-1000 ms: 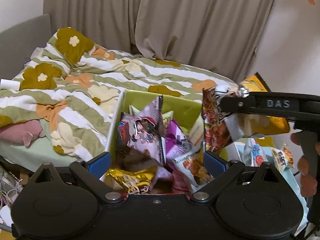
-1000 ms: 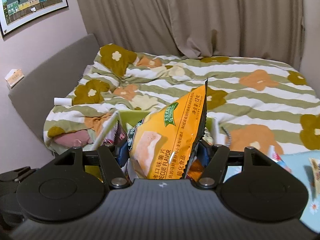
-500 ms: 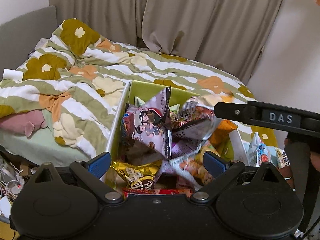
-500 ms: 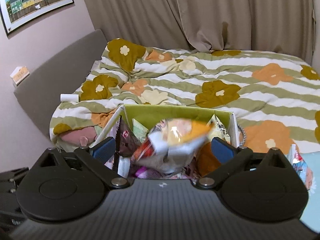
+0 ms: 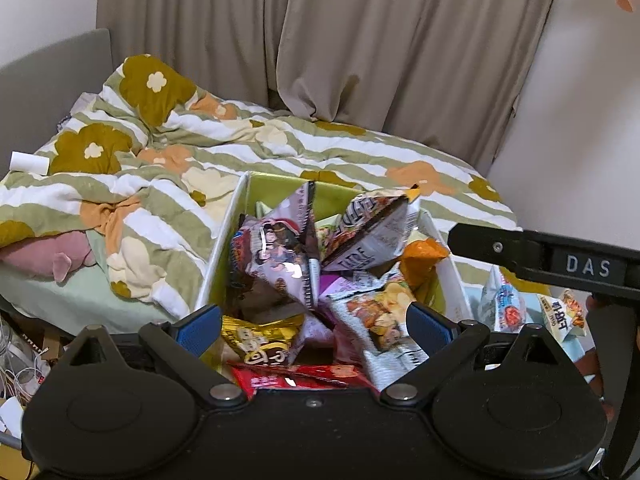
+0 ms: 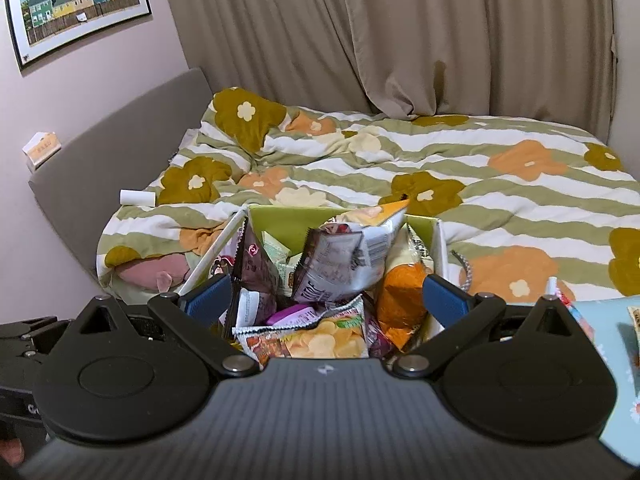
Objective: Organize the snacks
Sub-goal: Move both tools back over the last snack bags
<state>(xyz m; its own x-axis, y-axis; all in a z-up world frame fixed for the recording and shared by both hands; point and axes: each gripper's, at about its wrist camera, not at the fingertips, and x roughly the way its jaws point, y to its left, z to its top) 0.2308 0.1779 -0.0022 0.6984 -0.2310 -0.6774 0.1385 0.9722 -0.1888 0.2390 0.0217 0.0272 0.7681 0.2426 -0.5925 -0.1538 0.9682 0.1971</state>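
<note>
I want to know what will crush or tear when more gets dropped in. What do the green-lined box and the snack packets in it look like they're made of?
The white box with the green lining looks like thin, matte cardboard or stiffened fabric: flat walls, straight edges; I can't tell which. The crinkled snack packets look like glossy plastic or foil film: sharp creases, serrated seams, shiny highlights.

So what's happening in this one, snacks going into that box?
Yes. A person with a gripper in each hand is filling the green-lined box, which stands against the flowered bed. The right gripper has just been opening and now has nothing between its pads; the yellow chip bag it was holding lies on top of the pile. The left gripper hangs open over the box, holding nothing. A few packets still wait on the light blue surface to the right.
</note>
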